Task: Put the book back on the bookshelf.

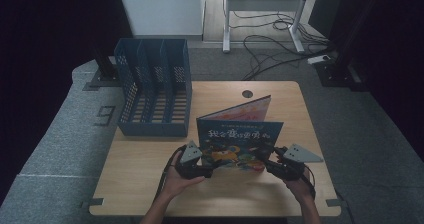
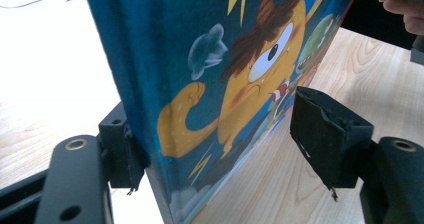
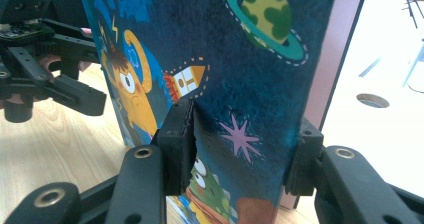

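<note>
On the table (image 1: 150,184), upright book (image 1: 239,139) between both tools, file rack (image 1: 155,94) just left

We observe a picture book (image 2: 225,84) standing upright on the wooden table (image 2: 370,74), filling the centre of the frame. Our left gripper (image 2: 225,144) straddles its lower edge: the left jaw touches the back, while the right jaw stands clear of the cover. A hand (image 2: 405,6) appears upper right.
</note>
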Tool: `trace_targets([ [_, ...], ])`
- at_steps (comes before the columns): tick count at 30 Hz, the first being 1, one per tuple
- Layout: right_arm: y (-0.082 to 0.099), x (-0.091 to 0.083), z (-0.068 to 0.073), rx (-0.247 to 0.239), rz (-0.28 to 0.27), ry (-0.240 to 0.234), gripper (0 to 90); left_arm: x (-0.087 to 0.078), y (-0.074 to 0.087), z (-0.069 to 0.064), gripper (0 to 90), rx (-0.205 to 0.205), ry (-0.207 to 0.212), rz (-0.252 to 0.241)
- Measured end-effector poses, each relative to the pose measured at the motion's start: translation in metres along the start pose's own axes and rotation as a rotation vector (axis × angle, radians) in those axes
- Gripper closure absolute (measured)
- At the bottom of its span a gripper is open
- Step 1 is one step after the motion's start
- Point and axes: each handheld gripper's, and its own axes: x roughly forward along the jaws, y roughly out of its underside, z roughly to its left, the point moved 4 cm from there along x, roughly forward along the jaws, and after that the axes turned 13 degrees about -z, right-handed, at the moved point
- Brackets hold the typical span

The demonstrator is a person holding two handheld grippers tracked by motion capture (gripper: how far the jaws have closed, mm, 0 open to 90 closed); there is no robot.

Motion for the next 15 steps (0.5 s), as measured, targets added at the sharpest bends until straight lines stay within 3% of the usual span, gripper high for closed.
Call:
trace_targets([
  [8, 0.0020, 0.0034, 0.0005, -0.009, 0.005, 0.004, 50.9, -0.0010, 0.0008, 0.0001, 33.9, 0.000, -0.016, -0.022],
  [15, 0.0029, 0.0027, -0.0023, -0.003, 0.001, 0.014, 48.9, -0.0036, 0.0031, -0.0043, 35.8, 0.026, 0.006, -0.034],
])
